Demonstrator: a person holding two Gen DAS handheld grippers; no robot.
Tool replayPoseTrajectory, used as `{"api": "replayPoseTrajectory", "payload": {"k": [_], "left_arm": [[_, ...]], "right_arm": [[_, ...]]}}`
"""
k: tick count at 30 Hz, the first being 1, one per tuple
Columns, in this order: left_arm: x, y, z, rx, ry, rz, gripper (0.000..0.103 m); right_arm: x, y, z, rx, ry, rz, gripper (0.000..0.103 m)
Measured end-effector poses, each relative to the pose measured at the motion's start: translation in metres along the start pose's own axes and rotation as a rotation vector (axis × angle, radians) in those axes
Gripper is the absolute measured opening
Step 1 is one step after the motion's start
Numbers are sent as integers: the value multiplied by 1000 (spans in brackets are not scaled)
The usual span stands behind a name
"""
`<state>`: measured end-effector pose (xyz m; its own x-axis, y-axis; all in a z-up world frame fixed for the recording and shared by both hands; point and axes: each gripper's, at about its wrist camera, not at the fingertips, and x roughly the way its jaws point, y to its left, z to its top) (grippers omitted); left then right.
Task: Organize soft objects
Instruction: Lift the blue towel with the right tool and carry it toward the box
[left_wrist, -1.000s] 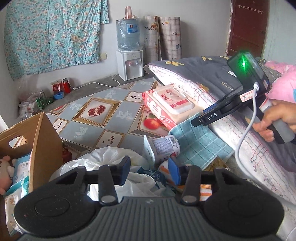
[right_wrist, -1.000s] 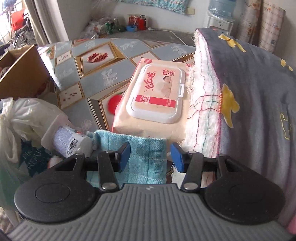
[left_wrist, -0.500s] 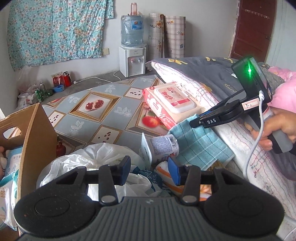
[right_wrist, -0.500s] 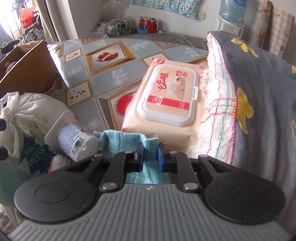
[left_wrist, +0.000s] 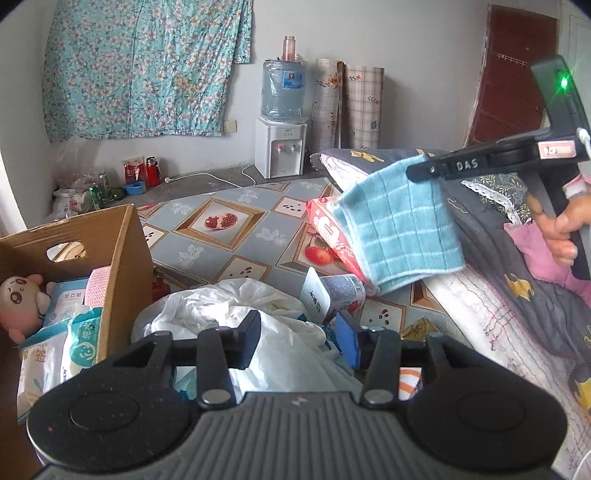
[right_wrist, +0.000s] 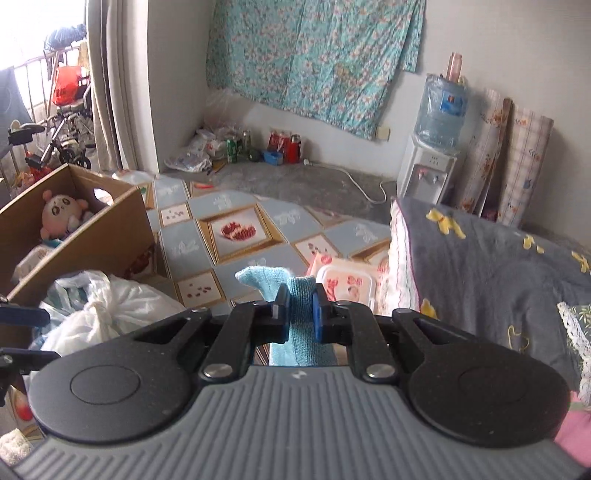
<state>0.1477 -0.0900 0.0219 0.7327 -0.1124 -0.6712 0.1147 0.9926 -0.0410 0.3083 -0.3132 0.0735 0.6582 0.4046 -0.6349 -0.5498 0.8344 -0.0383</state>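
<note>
Right hand-held gripper (right_wrist: 299, 312) clamps blue cloth (left_wrist: 402, 225) above wipes pack (right_wrist: 347, 282); left (left_wrist: 301, 341) half-open, empty.

The blue cloth (left_wrist: 402, 225) covers most of the wipes pack (left_wrist: 327, 230) in the left view. The hand (left_wrist: 561, 229) is cut by the right edge. In the right view the cloth's lower part hangs hidden behind the gripper body. Print on the small bottle (left_wrist: 341, 290) is too small to read.

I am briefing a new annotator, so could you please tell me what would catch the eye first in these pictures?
The blue checked cloth stands out first, hanging in the air from the right gripper, whose fingers are shut on its bunched edge. Next comes the cardboard box at the left, with a pink plush toy and tissue packs inside. The left gripper is open above a white plastic bag.
</note>
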Motion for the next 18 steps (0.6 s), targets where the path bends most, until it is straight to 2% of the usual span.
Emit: {"api": "replayPoseTrajectory", "payload": {"k": [4, 8, 11, 14, 18], "left_arm": [[-21, 5, -9, -5, -33, 6, 46], [-36, 8, -23, 7, -37, 3, 46], [-41, 7, -34, 17, -23, -15, 46], [-40, -1, -44, 42, -12, -41, 46], [-32, -17, -54, 67, 18, -96, 46]], "right_arm": [[-36, 18, -2, 9, -57, 72, 10], [-54, 43, -39, 58, -23, 168, 10], [-57, 51, -77, 188, 36, 269, 10], [-60, 44, -109, 362, 57, 330, 10], [-59, 22, -135, 546, 59, 268, 10]]}}
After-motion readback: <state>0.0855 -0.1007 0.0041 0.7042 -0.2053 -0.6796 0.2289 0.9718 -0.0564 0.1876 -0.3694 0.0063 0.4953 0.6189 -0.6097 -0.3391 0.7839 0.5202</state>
